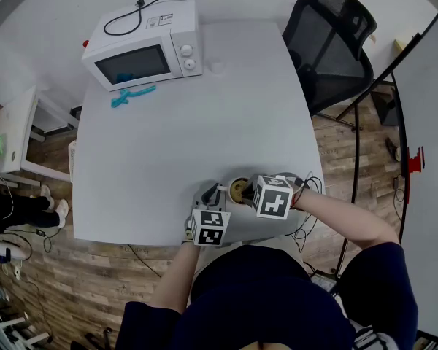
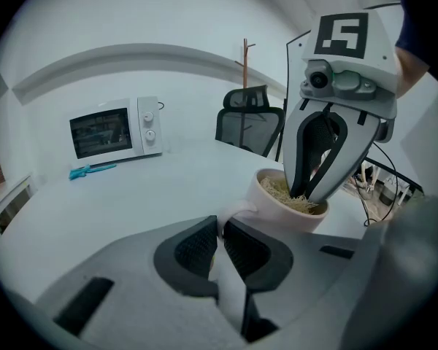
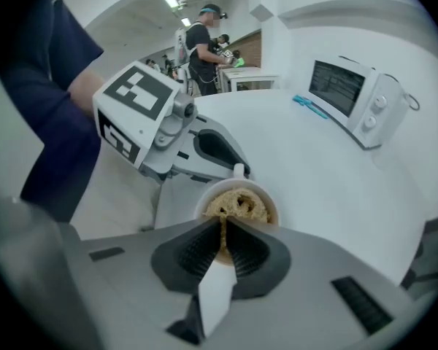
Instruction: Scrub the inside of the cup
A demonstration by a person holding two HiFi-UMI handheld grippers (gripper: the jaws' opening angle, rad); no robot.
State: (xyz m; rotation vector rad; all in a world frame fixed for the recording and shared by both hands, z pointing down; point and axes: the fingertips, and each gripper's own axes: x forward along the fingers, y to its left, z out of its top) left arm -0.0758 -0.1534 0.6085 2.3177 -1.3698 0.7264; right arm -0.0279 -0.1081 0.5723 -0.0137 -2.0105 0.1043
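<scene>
A pale cup point(image 1: 231, 195) stands near the front edge of the white table point(image 1: 204, 122), with a tan fibrous scrubber point(image 3: 237, 204) stuffed inside it. My left gripper point(image 2: 220, 243) is shut on the cup's handle point(image 2: 232, 210), gripping it from the side nearest me. My right gripper point(image 3: 223, 243) points steeply down into the cup point(image 3: 269, 199), and its jaws pinch a tuft of the scrubber. In the left gripper view, the right gripper point(image 2: 306, 192) has its tips sunk into the scrubber point(image 2: 281, 189). From above, both grippers point(image 1: 213, 195) point(image 1: 242, 190) meet at the cup.
A white microwave point(image 1: 142, 49) sits at the table's far left, with a teal tool point(image 1: 131, 95) in front of it. A black office chair point(image 1: 328, 42) stands at the far right corner. A small white side table point(image 1: 14, 133) is on the left.
</scene>
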